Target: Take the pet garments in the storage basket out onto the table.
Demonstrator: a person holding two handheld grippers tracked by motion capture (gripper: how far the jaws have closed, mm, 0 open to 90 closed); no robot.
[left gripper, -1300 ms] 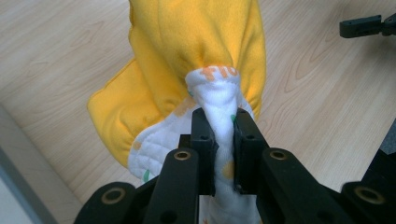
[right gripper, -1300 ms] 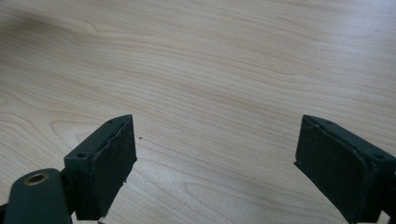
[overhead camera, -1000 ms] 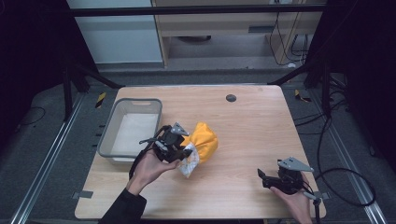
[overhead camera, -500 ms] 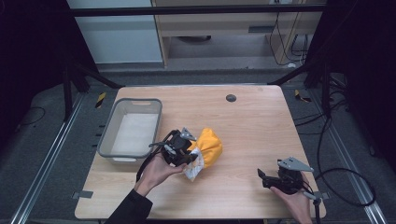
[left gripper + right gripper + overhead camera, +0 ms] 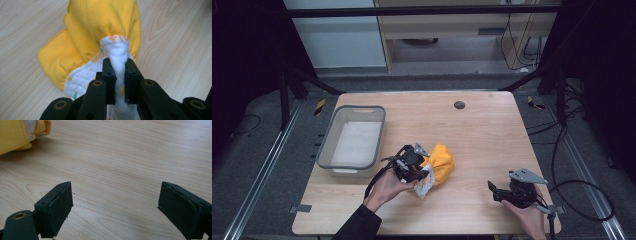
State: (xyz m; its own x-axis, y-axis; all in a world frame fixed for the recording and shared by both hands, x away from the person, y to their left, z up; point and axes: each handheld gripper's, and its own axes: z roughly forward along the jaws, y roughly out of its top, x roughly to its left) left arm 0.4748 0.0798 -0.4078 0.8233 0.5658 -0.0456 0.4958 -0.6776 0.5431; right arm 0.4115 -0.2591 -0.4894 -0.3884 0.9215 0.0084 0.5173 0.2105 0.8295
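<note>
Found the left claw (image 5: 120, 75) clenched on a bunched fold of the yellow cloth (image 5: 105, 27), with the white quilted lining pinched tight between the two black pads. Compared this against a second earlier: cloth carried away from the grey bin (image 5: 329, 150), toward the near edge of the tabletop (image 5: 482, 135) and lower, now resting on the wood to the right of the bin's near corner instead of close beside its wall. Judged that as a setting-down into open working space, probably ahead of spreading or folding, with the bundle crumpled and nothing yet laid flat. Saw the right claw (image 5: 115, 205) released, jaws wide apart over bare wood, well apart from the cloth, with a yellow edge of it at the upper left corner of the right gripper view. Noted no shift in that claw against the earlier pictures. Took it as waiting to take a second corner. Read orange letters printed on the white lining just above the pinch, something like "PIO", cut off by the fold and not to be trusted further. Made out orange and green spots around them. Found no brand or label on the bin, nor on the small dark disc (image 5: 459, 105) set in the far part of the tabletop.
</note>
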